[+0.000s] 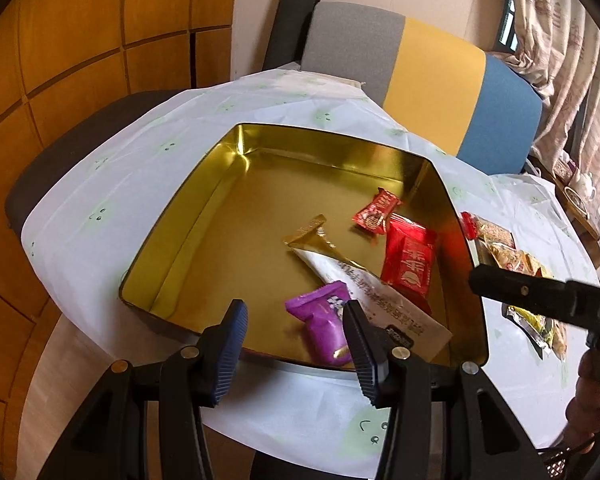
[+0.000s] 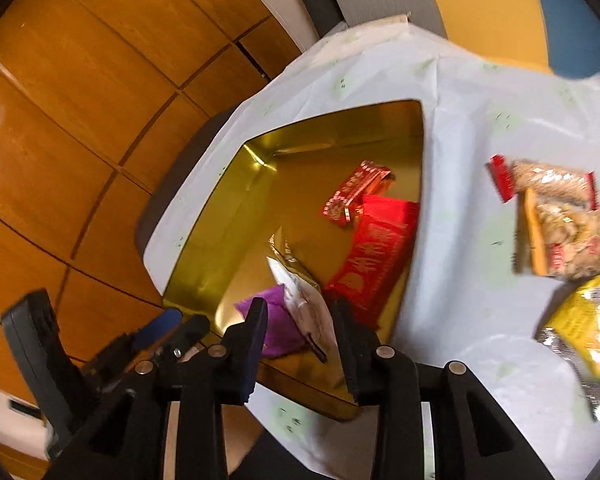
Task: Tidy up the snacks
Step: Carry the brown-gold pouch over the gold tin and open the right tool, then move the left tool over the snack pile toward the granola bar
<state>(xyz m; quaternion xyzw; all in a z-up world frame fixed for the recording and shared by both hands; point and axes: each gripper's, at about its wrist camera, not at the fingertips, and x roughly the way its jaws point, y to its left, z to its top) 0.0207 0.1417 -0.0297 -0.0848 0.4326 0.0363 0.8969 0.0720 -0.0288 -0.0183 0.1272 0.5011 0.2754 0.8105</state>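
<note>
An open gold tin [image 1: 204,216] [image 2: 220,216] sits on a white tablecloth [image 1: 120,184]. Inside lie a purple packet [image 1: 324,320] [image 2: 276,320], a long white-and-gold packet [image 1: 364,284] [image 2: 300,292], a large red packet [image 1: 408,264] [image 2: 376,248] and a small red packet [image 1: 376,210] [image 2: 352,192]. My left gripper [image 1: 296,308] hovers open over the tin's near rim, gripping nothing. My right gripper [image 2: 299,308] is open above the tin's near corner, its pads pressing on nothing. Several loose snack packets [image 1: 496,244] [image 2: 556,216] and a yellow packet [image 2: 584,328] lie on the cloth right of the tin.
A chair back in grey, yellow and blue [image 1: 432,80] stands behind the table. Wooden wall panels [image 1: 80,60] fill the left, curtains [image 1: 560,40] the far right. A person's hand [image 1: 588,400] holds the right gripper's black body [image 1: 540,292].
</note>
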